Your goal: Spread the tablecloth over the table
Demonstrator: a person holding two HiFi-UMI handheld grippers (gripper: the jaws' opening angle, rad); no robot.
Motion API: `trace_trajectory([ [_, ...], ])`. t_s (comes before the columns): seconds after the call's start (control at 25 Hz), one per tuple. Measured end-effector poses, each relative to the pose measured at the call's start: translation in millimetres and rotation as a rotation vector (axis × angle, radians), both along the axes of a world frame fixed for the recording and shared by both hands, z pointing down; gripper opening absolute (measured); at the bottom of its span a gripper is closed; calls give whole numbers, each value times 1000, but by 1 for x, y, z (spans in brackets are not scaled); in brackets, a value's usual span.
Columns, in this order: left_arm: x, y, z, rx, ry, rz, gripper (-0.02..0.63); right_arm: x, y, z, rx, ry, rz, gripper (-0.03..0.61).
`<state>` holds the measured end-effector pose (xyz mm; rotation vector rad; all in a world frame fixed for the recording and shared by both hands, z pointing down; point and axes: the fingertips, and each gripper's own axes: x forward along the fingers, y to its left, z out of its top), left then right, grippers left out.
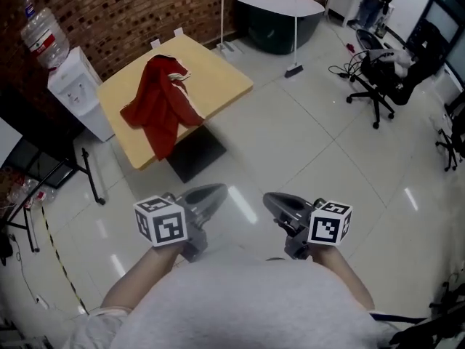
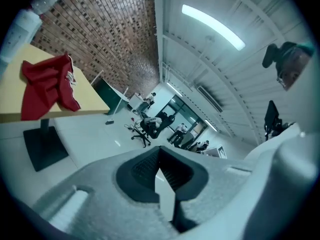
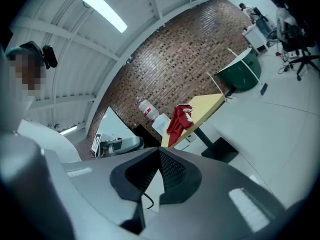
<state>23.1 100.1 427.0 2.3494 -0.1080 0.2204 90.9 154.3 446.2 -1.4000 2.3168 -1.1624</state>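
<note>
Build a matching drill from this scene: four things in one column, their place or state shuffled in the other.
1 tablecloth
2 water dispenser
3 office chair
4 left gripper

A jaws shut, nothing between them
B crumpled on the yellow table
C on the floor, far right
D beside the table, by the brick wall

Pairs: 1-B, 2-D, 3-C, 4-A

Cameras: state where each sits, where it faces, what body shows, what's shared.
Head view: on the head, steeply down at table, cloth; forearms, torso, left gripper, right gripper show.
Left gripper view: on that gripper, along shut jaws toward table; head upper right.
Right gripper view: likewise; head upper left.
All share table, cloth.
</note>
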Motion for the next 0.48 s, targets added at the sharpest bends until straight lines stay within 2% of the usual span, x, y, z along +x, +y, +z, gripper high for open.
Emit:
trace_trajectory([
  [0.2,-35,-59,0,22,12,-155,2,-15,-77,-3,28,19,-150,-2],
  [0.48,-68,-139,23,-33,-19,-396,2,-21,-178,15,-9,12,-336,-2],
])
